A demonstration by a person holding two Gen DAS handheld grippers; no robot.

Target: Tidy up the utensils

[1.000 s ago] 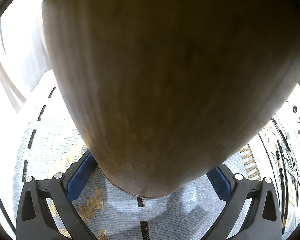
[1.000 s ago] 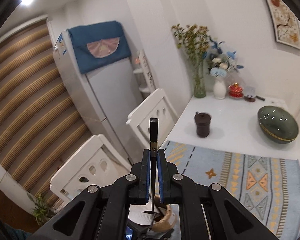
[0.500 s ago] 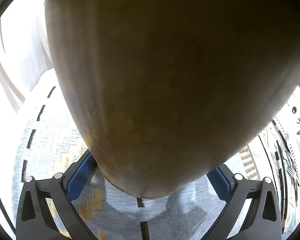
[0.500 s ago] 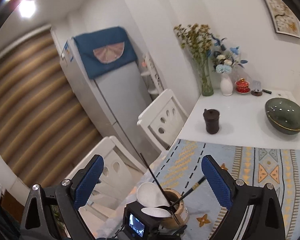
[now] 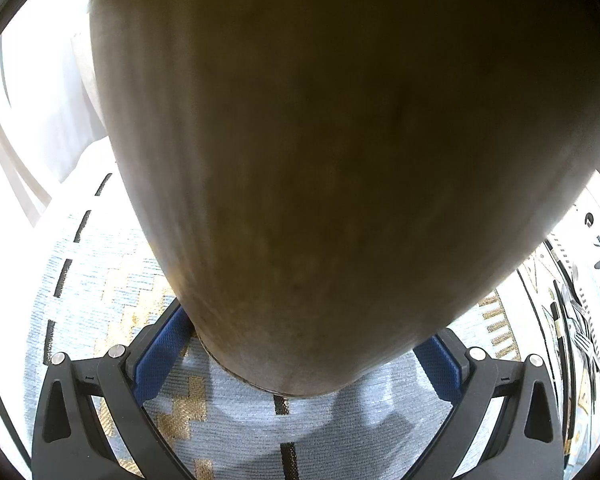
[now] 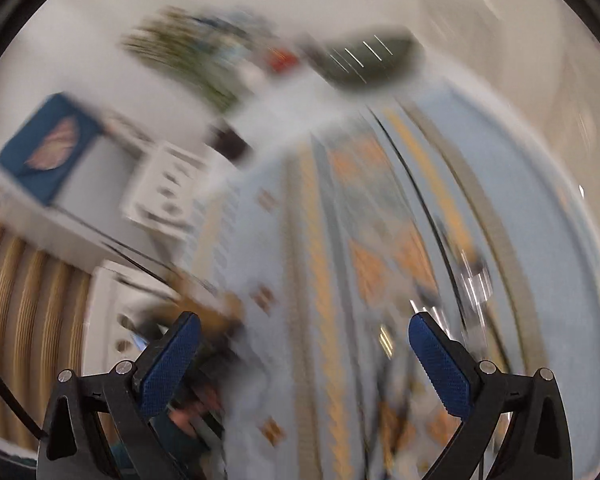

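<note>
The left tool [image 5: 300, 360] is pinching a brown holder [image 5: 340, 160], its blue pads [image 5: 160, 356] pressing on the holder's lower sides, with the patterned mat [image 5: 112, 292] lying just below it. The holder is filling nearly all of that view, so what is sitting inside it is not showing here.

The right tool [image 6: 300, 364] is spreading wide, its jaws opening, with nothing between them. It is pointing down toward the mat [image 6: 520, 240] on the desk [image 6: 284, 120], and the view is smearing badly.

Judging from this, the work is sitting partway: the right tool is empty, and blurred metallic glints [image 6: 474, 280] ahead of its right pad are suggesting utensils waiting on the mat. In the left view, thin dark sticks [image 5: 556, 320], probably chopsticks, are lying on the mat well to the right of the tool.

Counting: one holder, two tools, one mat. The loose utensils are too blurred and too squeezed at the edge to count; at least one dark stick and a cluster of shiny pieces are showing.
</note>
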